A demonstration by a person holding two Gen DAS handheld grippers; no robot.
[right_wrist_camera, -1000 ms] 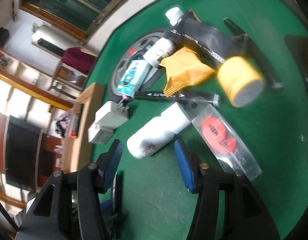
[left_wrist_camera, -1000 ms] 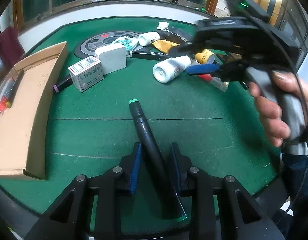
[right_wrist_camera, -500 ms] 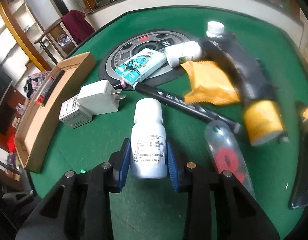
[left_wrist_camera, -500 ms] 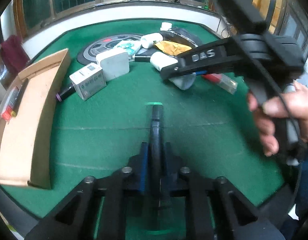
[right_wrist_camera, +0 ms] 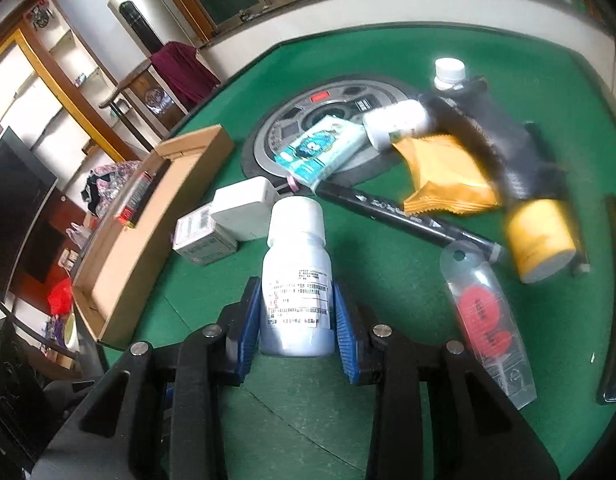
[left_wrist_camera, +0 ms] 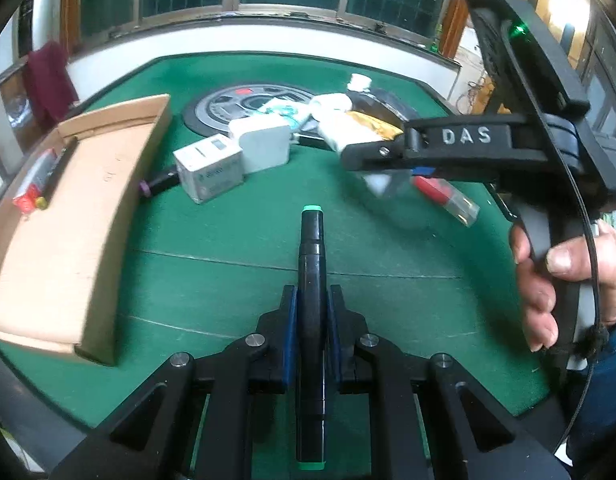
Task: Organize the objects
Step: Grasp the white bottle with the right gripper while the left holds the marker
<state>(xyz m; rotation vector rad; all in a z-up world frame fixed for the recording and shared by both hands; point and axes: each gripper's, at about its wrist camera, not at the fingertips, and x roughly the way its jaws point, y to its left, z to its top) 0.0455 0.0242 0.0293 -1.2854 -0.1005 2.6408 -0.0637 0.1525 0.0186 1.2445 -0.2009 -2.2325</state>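
My left gripper (left_wrist_camera: 312, 308) is shut on a black marker with green ends (left_wrist_camera: 312, 280) and holds it pointing forward above the green table (left_wrist_camera: 227, 248). My right gripper (right_wrist_camera: 297, 308) is shut on a white pill bottle (right_wrist_camera: 295, 276), lifted off the table. The right gripper also shows in the left wrist view (left_wrist_camera: 372, 156), above the pile. A shallow cardboard box (left_wrist_camera: 63, 220) lies at the left, also in the right wrist view (right_wrist_camera: 147, 224).
A pile lies at the back: a white charger (right_wrist_camera: 243, 204), a small white carton (right_wrist_camera: 199, 236), a tissue pack (right_wrist_camera: 320, 152), a black pen (right_wrist_camera: 404, 216), an orange packet (right_wrist_camera: 444, 176), a yellow jar (right_wrist_camera: 540, 240), a clear tube with red inside (right_wrist_camera: 484, 324) and another bottle (right_wrist_camera: 396, 124).
My left gripper shut on the marker and raised it. My right gripper shut on the white bottle and lifted it off the table, swinging left toward the box.
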